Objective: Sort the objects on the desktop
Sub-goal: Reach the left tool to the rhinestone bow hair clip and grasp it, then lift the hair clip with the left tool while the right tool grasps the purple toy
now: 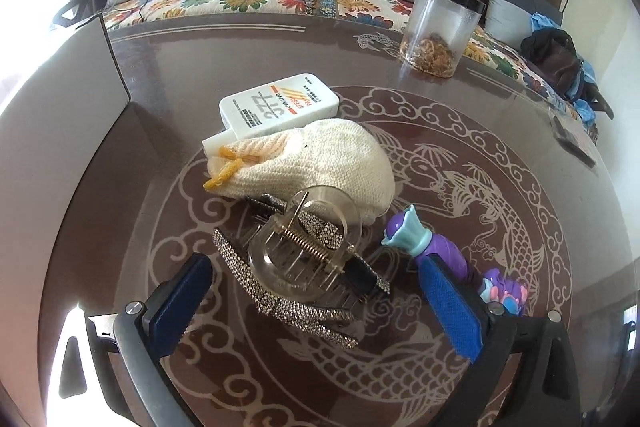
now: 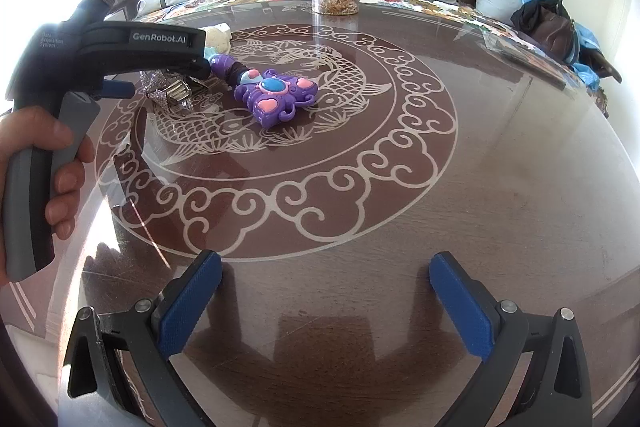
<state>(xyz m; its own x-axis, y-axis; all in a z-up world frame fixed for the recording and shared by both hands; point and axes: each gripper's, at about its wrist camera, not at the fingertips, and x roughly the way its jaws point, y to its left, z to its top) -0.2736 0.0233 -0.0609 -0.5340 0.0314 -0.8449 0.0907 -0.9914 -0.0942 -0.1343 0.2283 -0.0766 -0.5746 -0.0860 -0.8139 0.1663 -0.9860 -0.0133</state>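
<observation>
Directly ahead of the left gripper (image 1: 316, 301), a clear hair claw (image 1: 298, 247) sits between its 2 spread blue fingers, resting on a heap of rhinestone hair clips (image 1: 280, 291) on the glass-topped table (image 1: 500, 99). That gripper is released, holding nothing, and is by far the nearer of the 2. The claw's metal spring runs diagonally from upper left to lower right, roughly across the gap, so a squeeze would likely meet its curved shells. It is see-through plastic, with a coiled spring and teeth pointing down into the sparkly clips. Behind it lie a cream knitted pouch (image 1: 320, 163) and a white sunscreen bottle (image 1: 276, 107); a purple toy wand (image 1: 436, 251) touches the inside of the right-hand finger. The right gripper (image 2: 326, 299), also released and empty, hangs over bare table well apart from the pile. A hand (image 2: 48, 163) grips the left tool's handle.
</observation>
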